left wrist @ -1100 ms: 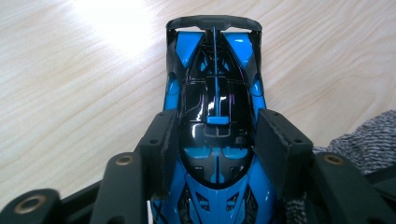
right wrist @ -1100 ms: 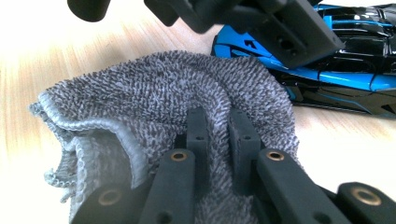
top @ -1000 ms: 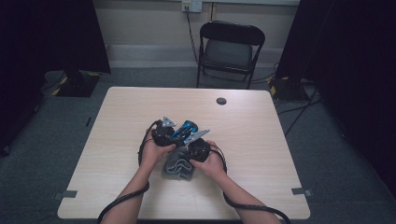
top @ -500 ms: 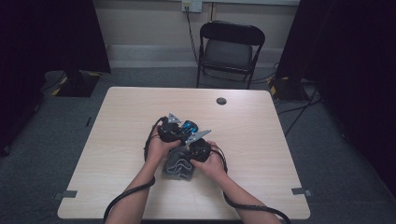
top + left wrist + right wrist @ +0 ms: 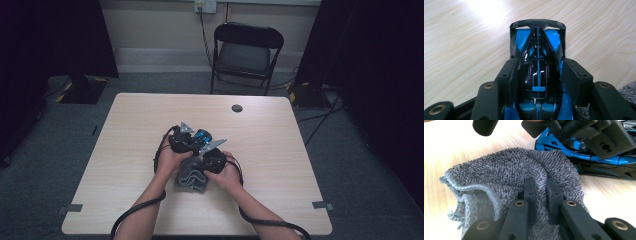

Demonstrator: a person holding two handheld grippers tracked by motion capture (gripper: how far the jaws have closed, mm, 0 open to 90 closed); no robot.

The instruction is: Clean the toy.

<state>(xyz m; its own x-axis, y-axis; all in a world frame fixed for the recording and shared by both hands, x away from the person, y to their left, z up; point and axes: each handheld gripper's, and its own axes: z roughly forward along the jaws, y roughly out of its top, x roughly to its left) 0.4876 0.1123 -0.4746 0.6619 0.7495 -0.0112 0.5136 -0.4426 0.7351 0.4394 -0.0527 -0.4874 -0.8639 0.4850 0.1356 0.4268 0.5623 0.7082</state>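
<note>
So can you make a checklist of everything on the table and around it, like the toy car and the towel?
Surface: pale wooden table, bare apart from the items below.
Job's things: blue and black toy car on the table; grey towel bunched beside it.
Clutter: small dark round thing near the far edge.
Grippers: left gripper has just been closing, jaws astride the car; contact with both pads cannot be told. Right gripper shut on the towel.
Cables: one black cable trails from each gripper off the near edge.
Surroundings: black folding chair behind the table, wall socket, grey floor.
</note>
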